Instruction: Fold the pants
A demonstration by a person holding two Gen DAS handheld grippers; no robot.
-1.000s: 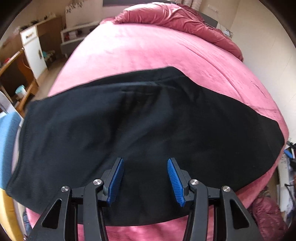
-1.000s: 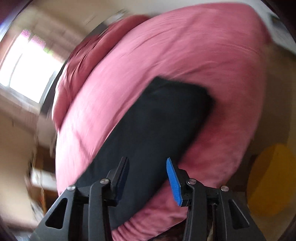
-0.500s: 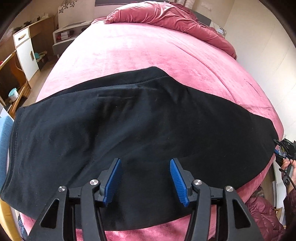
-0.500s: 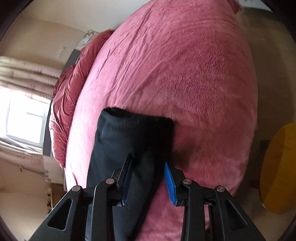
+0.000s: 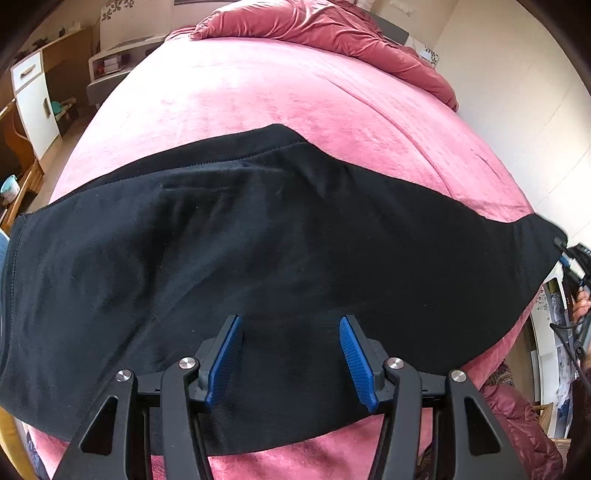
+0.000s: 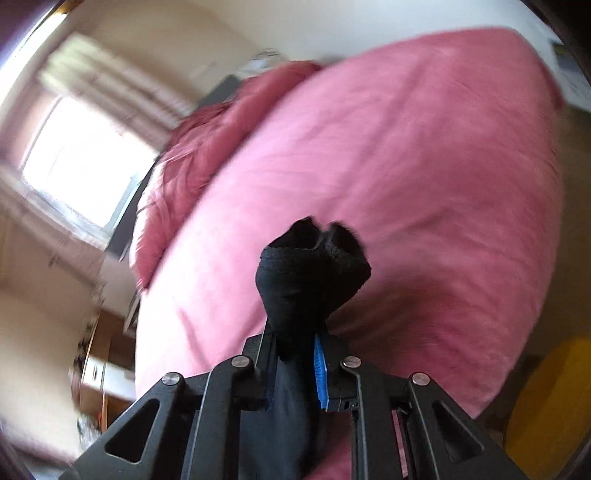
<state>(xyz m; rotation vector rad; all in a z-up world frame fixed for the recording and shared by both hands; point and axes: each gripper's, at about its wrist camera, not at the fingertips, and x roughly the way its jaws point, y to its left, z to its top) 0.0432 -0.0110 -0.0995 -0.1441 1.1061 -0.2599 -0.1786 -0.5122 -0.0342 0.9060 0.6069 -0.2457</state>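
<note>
Black pants (image 5: 258, 251) lie spread flat across the near end of a pink bed (image 5: 280, 85), waistband side at the left. My left gripper (image 5: 291, 332) is open and empty, hovering just above the pants' near edge. My right gripper (image 6: 295, 354) is shut on the bunched leg end of the pants (image 6: 310, 273) and holds it lifted off the bed. It also shows at the far right edge of the left wrist view (image 5: 574, 266), at the pants' right end.
A crumpled red duvet (image 5: 332, 33) lies at the head of the bed. A wooden desk and white cabinet (image 5: 33, 99) stand to the left. A yellow object (image 6: 550, 398) sits on the floor at the right. A window (image 6: 85, 162) is behind.
My right gripper closed on the leg end of the pants and raised it off the bed. My left gripper stayed open and edged slightly forward over the pants.
</note>
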